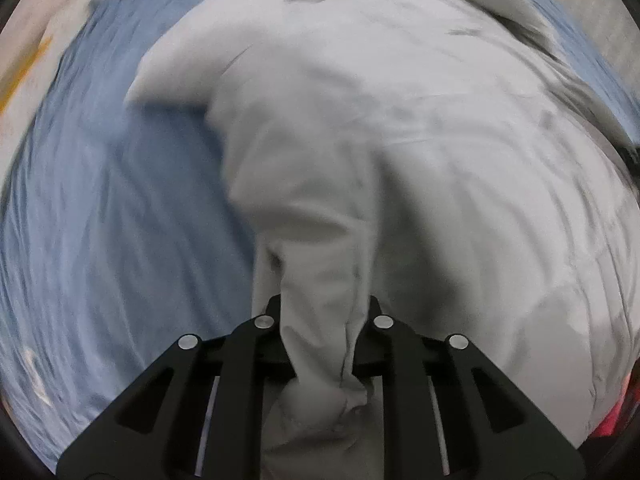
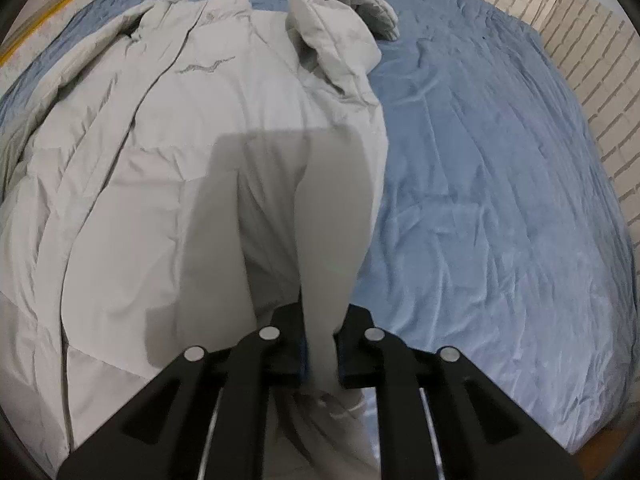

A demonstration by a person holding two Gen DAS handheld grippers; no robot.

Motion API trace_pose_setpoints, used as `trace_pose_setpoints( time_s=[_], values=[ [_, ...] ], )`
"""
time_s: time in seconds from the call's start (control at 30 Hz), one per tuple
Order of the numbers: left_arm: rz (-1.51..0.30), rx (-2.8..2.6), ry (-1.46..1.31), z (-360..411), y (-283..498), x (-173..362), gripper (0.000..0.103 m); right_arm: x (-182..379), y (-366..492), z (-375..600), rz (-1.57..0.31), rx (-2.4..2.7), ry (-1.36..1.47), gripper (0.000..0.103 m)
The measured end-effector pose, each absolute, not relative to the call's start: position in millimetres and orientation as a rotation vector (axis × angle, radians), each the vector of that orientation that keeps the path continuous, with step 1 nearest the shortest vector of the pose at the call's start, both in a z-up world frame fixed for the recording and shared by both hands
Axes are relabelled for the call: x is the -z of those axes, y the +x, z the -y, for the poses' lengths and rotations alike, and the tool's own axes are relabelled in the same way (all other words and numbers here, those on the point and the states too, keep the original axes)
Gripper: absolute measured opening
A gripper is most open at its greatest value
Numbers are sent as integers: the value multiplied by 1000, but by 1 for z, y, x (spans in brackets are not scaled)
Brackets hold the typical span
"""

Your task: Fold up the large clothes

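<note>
So the whole thing sits on a bed covered with a wrinkled blue bedsheet [image 2: 500, 200], and in the right wrist view a pale brick-pattern wall [image 2: 592, 60] curves round the far right side of it. Off the bed's far left corner there's a light floor with a yellow-orange stripe [image 2: 40, 20] across it. The left wrist view is pretty smeared, so details there are mushy.

The thing being folded is a big light-grey puffy quilted jacket [image 2: 180, 140], spread flat on the sheet with its collar end at the far side. One sleeve [image 2: 336, 40] is doubled up on the jacket's right edge, near the top.

Left tongs [image 1: 324, 312]: the black fingers are pulled in tight with a bunched twist of the jacket fabric clamped between them, and the cloth rises out of the grip towards the rest of the jacket, which fills the middle and right of that view. Blue sheet shows on the left.

Right tongs [image 2: 320, 328]: same deal, closed on a pinched fold of the grey fabric at the jacket's right edge, bare sheet just to the right.

There's a small darker wavy mark [image 2: 206, 67] on the chest and something faint higher up, but I can't read any of it.
</note>
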State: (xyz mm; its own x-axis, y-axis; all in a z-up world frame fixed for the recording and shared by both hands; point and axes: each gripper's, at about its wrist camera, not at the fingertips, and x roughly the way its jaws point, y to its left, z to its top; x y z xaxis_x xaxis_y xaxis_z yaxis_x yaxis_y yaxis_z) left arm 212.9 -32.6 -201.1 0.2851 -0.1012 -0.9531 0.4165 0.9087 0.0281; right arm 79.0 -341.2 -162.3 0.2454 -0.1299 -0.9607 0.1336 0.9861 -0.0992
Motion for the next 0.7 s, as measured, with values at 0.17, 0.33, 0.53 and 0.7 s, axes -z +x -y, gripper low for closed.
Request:
trace_pose_setpoints(
  time_s=[0.17,0.33,0.53,0.7],
  values=[
    [-1275,357,144,-23,238,199,18,164,82,322,-1377,119,31,23],
    [-1228,269,124,-26,264,176,74,139,85,349,-1284,149,84,73],
    [-1167,246,218,-16,285,151,88,115,114,376,-1148,234,112,83],
    [-1125,237,367,-17,268,145,98,117,152,364,-1097,232,112,83]
  ],
)
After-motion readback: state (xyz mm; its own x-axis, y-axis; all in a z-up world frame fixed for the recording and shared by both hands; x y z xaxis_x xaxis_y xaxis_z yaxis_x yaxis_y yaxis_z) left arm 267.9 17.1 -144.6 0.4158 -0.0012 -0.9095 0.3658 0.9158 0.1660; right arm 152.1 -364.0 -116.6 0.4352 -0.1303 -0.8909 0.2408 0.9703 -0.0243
